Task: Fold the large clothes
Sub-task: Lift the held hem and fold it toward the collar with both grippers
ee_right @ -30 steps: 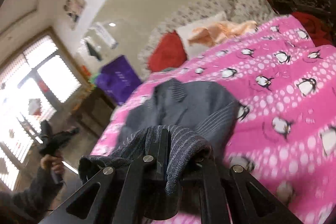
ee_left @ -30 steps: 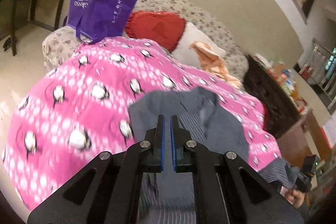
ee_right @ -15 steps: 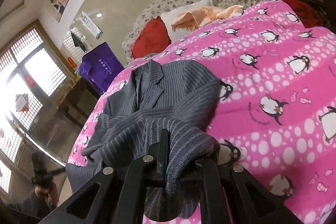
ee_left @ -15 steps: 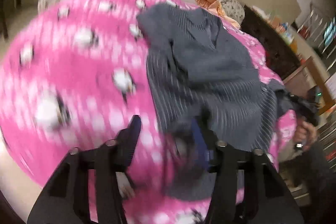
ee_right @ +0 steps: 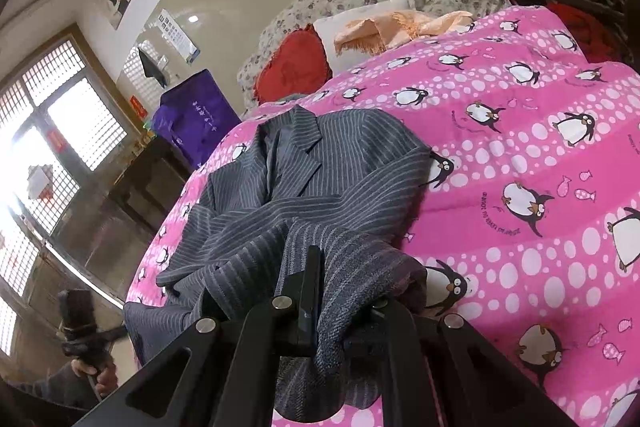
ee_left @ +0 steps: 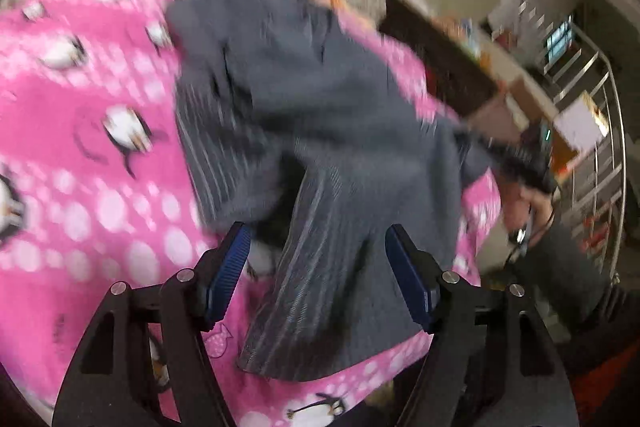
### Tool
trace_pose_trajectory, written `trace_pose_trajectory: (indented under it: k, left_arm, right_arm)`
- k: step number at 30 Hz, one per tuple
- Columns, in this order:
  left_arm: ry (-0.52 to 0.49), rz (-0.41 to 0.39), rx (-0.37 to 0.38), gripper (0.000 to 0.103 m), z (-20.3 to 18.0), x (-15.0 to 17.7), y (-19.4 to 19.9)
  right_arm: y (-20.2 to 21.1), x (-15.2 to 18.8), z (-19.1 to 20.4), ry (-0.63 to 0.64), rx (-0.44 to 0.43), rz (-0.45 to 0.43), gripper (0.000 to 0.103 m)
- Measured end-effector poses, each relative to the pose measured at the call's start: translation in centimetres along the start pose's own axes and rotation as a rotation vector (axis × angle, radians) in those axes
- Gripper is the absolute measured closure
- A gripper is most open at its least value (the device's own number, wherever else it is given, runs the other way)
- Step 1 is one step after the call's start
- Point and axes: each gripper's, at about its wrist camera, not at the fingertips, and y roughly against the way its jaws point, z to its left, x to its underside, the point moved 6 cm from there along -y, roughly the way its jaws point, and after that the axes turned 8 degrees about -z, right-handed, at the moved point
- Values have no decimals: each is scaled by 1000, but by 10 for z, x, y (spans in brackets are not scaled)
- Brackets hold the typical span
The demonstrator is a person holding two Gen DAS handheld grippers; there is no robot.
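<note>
A grey pinstriped jacket (ee_left: 312, 99) lies on a pink penguin blanket (ee_left: 80, 147), collar at the far end. My left gripper (ee_left: 316, 231) hovers over the jacket's near part with its jaws opening. A fold of cloth lies in the gap, and the blue pads (ee_left: 228, 271) do not press on it. In the right wrist view the same jacket (ee_right: 320, 179) spreads over the blanket (ee_right: 520, 147). My right gripper (ee_right: 320, 267) is shut on a bunched fold of the jacket, which drapes over its fingers. The left gripper (ee_right: 78, 315) shows at the lower left, held in a hand.
At the head of the bed are a purple bag (ee_right: 196, 115), a red cushion (ee_right: 292, 67) and a white pillow with an orange cloth (ee_right: 400, 27). A dark table (ee_right: 148, 179) stands by the window. Dark furniture (ee_left: 440, 59) and a metal rack (ee_left: 592, 147) flank the other side.
My left gripper went from shut to open and dropped toward the near part of the jacket, tilting down. The right gripper kept its hold on the fold and sank slightly.
</note>
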Motion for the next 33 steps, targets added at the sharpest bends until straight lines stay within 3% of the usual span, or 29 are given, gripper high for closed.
trace_pose_trajectory:
  k: [1,2,3,4,7,10,12,14,16,18,21,26,29,33]
  left_arm:
    - [11,15,-8,44,3,1,-5]
    - [26,31,13,79,1,0,-7]
    - [36,47,29,101,-3,-3,-8]
    - [41,39,44,101,-11,-8,-4]
    - [40,-54,193,101,-48,-41,22]
    - [49,-170,225,101,-60,-95,38]
    - [64,-253,167,101,-53,-140,40]
    - [102,-315,51,101,-34,-182,31]
    - [131,-337,-31,101,-16,-209,15]
    - [108,-308,-146,101,6,-231,-18]
    - [83,-233,-250,101,39,-246,-70]
    - [109,-149,-399,101,87,-238,-123]
    - [206,-86,-436,99,112,-227,-141]
    - [204,-27,-411,97,115,-231,-141]
  right_arm:
    - [0,0,0,0,3,1,97]
    - [0,-1,-1,0,3,2,97]
    - [1,-1,-1,0,3,2,97]
    - [1,-1,-1,1,2,2,97]
    - [4,-7,-5,-13,-8,-11,97]
    - [0,-21,-12,-44,-23,-32,97]
    - [-8,-33,-15,-43,-20,-37,97]
    - [-21,-46,-16,-37,-9,-38,97]
    - [-37,-60,-18,-49,-7,-40,97]
    - [-56,-73,-23,-80,-5,-36,97]
    - [-91,-83,-33,-109,37,4,97]
    - [-138,-91,-49,-109,90,34,97]
    - [-167,-87,-69,-191,95,79,93]
    - [-178,-88,-86,-349,54,110,89]
